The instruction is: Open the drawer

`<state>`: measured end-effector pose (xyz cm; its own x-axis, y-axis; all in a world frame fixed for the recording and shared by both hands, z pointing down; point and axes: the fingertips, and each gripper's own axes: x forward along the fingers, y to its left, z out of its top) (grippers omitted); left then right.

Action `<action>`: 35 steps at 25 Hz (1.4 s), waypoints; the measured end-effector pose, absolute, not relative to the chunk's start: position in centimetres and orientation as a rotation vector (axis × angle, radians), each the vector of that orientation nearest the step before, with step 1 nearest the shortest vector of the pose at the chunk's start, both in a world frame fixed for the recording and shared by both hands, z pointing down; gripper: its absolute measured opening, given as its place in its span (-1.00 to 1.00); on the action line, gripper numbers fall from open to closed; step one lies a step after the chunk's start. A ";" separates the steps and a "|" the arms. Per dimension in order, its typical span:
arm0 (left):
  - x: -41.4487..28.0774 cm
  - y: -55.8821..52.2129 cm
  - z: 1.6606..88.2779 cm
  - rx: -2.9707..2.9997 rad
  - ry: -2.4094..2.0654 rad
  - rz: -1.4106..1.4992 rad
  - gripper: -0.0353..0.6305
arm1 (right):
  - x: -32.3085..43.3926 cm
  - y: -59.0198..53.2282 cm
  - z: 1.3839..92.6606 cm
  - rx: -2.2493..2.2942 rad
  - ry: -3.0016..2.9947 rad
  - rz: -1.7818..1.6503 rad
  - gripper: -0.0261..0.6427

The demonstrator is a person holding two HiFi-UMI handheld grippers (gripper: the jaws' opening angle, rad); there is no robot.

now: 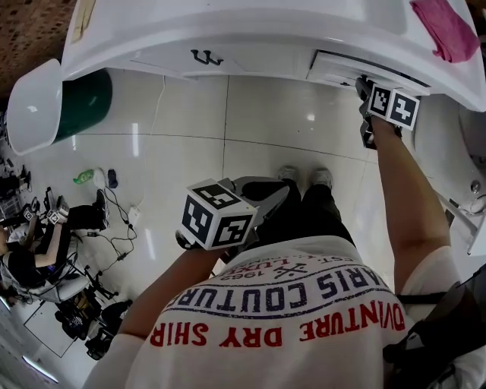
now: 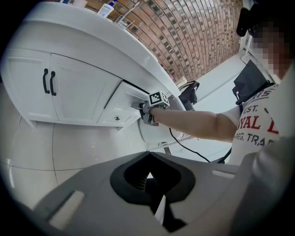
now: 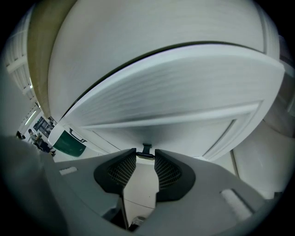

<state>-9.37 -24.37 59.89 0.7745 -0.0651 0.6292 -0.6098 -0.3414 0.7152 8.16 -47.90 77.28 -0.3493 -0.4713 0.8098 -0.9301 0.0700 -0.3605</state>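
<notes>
One white panelled drawer (image 3: 184,101) sits at the right end of the white vanity cabinet (image 2: 78,87), just under the edge of the white counter (image 1: 288,23). It looks shut or barely ajar. One small dark metal handle (image 3: 146,148) on its front stands between the jaws of the right hand-held gripper (image 3: 145,156), and the pads appear closed on the handle's bar.

I judge the step in hand to be the grasp. The next move calls for a straight pull toward the person, with the grip kept square so the thin bar does not slip out.

The left hand-held gripper (image 2: 148,177) hangs near the person's body, jaws together and empty.

Counted:
- two hand-held grippers
- one gripped drawer
- two dark door handles (image 1: 206,57) side by side on the cabinet
- one pink cloth (image 1: 446,29) on the counter
- one green bin (image 1: 83,102) with a white lid on the floor (image 1: 190,137)
</notes>
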 end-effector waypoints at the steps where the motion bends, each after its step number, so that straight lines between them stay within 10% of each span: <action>1: -9.3 -24.4 59.8 1.858 -0.515 0.612 -0.93 | 8.1 -47.3 77.2 1.386 -1.863 1.230 -0.52; 35: -5.7 -23.4 59.2 1.955 -0.353 0.695 -0.93 | 7.5 -33.9 78.0 1.272 -1.802 1.354 -0.49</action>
<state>-5.66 -23.42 59.22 0.7929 0.0497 0.6074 -0.5194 -0.4663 0.7161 7.53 -33.91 78.00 -0.4034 -0.3582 0.8420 -0.9084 0.0462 -0.4156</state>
